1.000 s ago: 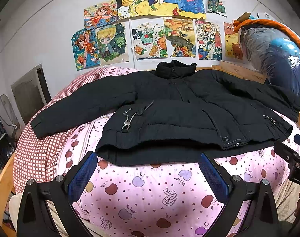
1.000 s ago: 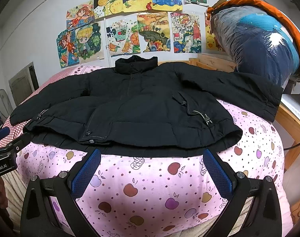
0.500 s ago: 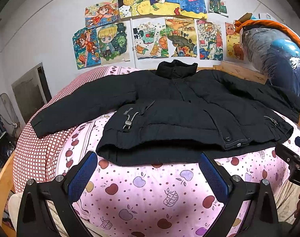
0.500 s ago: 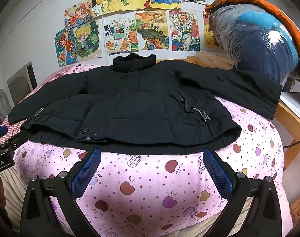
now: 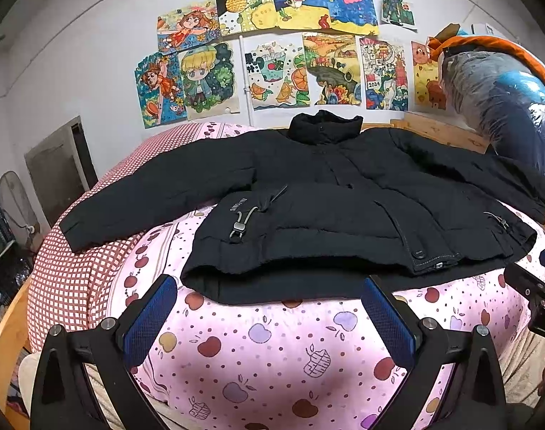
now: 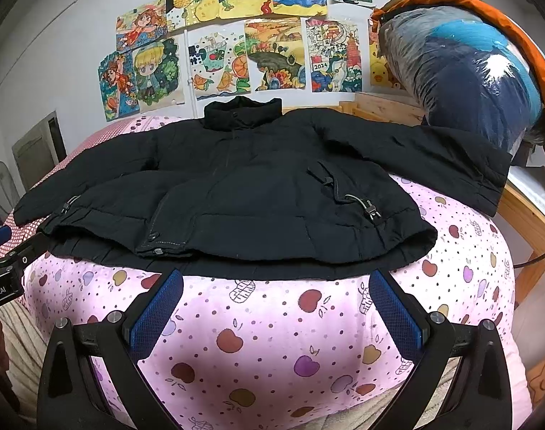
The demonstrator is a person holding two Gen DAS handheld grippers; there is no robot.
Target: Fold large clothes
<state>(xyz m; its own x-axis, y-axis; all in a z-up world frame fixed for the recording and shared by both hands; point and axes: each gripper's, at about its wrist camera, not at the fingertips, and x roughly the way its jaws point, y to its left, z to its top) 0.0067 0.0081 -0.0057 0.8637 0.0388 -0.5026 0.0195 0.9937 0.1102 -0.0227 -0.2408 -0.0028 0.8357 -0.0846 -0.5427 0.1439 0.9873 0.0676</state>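
Note:
A large black padded jacket (image 5: 326,197) lies spread flat, front up, on a pink apple-print bed cover (image 5: 272,351), collar toward the wall, both sleeves stretched out sideways. It also shows in the right wrist view (image 6: 243,193). My left gripper (image 5: 268,317) is open and empty, held just short of the jacket's hem on its left half. My right gripper (image 6: 276,310) is open and empty, just short of the hem on the right half. The right gripper's tip shows at the left wrist view's right edge (image 5: 537,286).
A red checked sheet (image 5: 68,276) covers the bed's left part. A bagged blue and orange bundle (image 6: 469,71) stands at the bed's far right, by the right sleeve. A wooden bed frame (image 6: 530,215) edges the right side. Drawings (image 5: 279,53) hang on the wall behind.
Both grippers have shifted very slightly and their views tilted a little; the jacket has not moved and both jaws stay open.

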